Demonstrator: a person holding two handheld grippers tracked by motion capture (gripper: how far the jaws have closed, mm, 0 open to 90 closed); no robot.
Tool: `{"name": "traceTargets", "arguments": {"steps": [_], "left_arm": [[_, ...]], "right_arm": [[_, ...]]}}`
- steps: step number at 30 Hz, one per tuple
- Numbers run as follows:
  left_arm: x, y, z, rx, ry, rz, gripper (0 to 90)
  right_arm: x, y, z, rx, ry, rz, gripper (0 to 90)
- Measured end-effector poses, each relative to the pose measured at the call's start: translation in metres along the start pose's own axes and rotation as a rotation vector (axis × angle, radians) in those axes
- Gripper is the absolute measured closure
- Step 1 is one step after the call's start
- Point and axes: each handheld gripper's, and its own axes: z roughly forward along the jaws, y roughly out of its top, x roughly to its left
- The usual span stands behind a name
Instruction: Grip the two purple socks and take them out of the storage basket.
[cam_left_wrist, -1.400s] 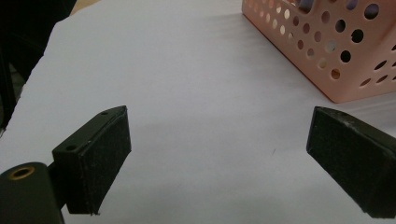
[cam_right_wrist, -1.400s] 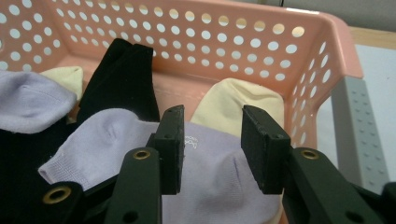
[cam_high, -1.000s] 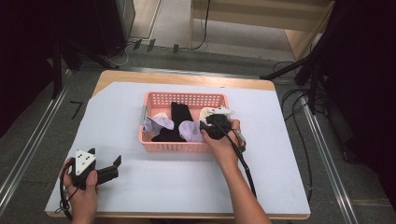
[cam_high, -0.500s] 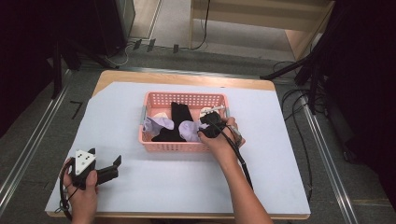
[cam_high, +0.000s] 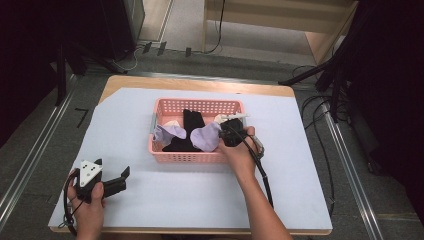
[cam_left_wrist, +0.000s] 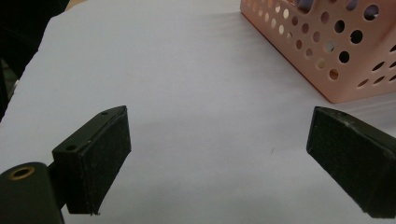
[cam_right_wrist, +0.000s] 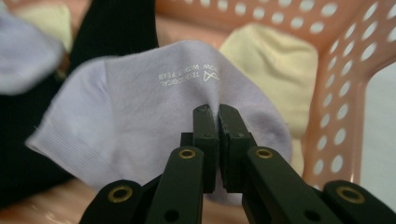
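My right tongs are pinched shut on the lilac sock inside the pink basket; their own view alone shows its white lettering. My left tongs gape wide over bare worktop, basket at 2 o'clock.

Wooden tabletop under a pale lavender-white sheet, sitting on grey carpet floor with metal rails running along both sides. Behind it: light wood shelf unit, dark equipment at upper left with cables on the floor. Right side is dark, with black stand legs and loose cables; light falls evenly from overhead.
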Motion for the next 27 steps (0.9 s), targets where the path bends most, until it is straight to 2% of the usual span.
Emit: {"name": "traceTargets", "arguments": {"steps": [5,7,10,11,12,13,15,17,18,19,21,22,23,24,26,27], "left_arm": [[-0.001,0.000,0.001,0.007,0.006,0.012,7.3],[-0.001,0.000,0.001,0.009,0.007,0.012,7.2],[-0.002,0.000,0.001,0.008,0.009,0.012,7.3],[-0.002,0.000,0.001,0.008,0.009,0.012,7.2],[-0.002,0.000,0.001,0.008,0.009,0.013,7.3],[-0.002,0.000,0.001,0.008,0.009,0.013,7.3],[-0.002,0.000,0.001,0.008,0.010,0.013,7.3],[-0.002,0.000,0.001,0.008,0.011,0.013,7.3],[-0.002,0.000,0.001,0.007,0.010,0.012,7.2],[-0.002,0.000,0.001,0.007,0.009,0.012,7.2],[-0.002,0.000,0.001,0.009,0.007,0.012,7.3],[-0.001,0.000,0.001,0.009,0.007,0.011,7.3],[-0.001,0.000,0.001,0.009,0.007,0.011,7.3],[-0.001,0.000,0.001,0.009,0.007,0.011,7.3],[-0.001,0.000,0.001,0.009,0.006,0.011,7.3],[-0.001,0.000,0.001,0.008,0.006,0.011,7.3]], "right_arm": [[-0.006,-0.003,-0.010,-0.132,0.050,0.016,87.4],[-0.006,-0.003,-0.013,-0.153,0.047,0.010,87.4],[-0.007,-0.003,-0.025,-0.234,0.072,-0.002,87.4],[-0.007,-0.003,-0.025,-0.234,0.072,-0.002,87.4],[-0.007,-0.002,-0.031,-0.283,0.086,-0.005,87.4],[-0.007,-0.002,-0.031,-0.283,0.086,-0.005,87.4],[-0.008,0.000,-0.038,-0.335,0.090,0.003,87.4],[-0.008,0.000,-0.041,-0.351,0.094,0.005,87.4],[-0.008,0.000,-0.045,-0.391,0.095,0.010,87.4],[-0.009,0.001,-0.047,-0.414,0.094,-0.001,87.4],[-0.009,0.001,-0.049,-0.424,0.091,0.001,87.4],[-0.009,0.001,-0.052,-0.463,0.088,-0.010,87.4],[-0.009,0.001,-0.052,-0.463,0.088,-0.010,87.4],[-0.010,0.001,-0.055,-0.507,0.081,-0.018,87.4],[-0.010,0.001,-0.057,-0.528,0.081,-0.025,87.4],[-0.011,0.001,-0.060,-0.563,0.074,-0.030,87.4]]}}
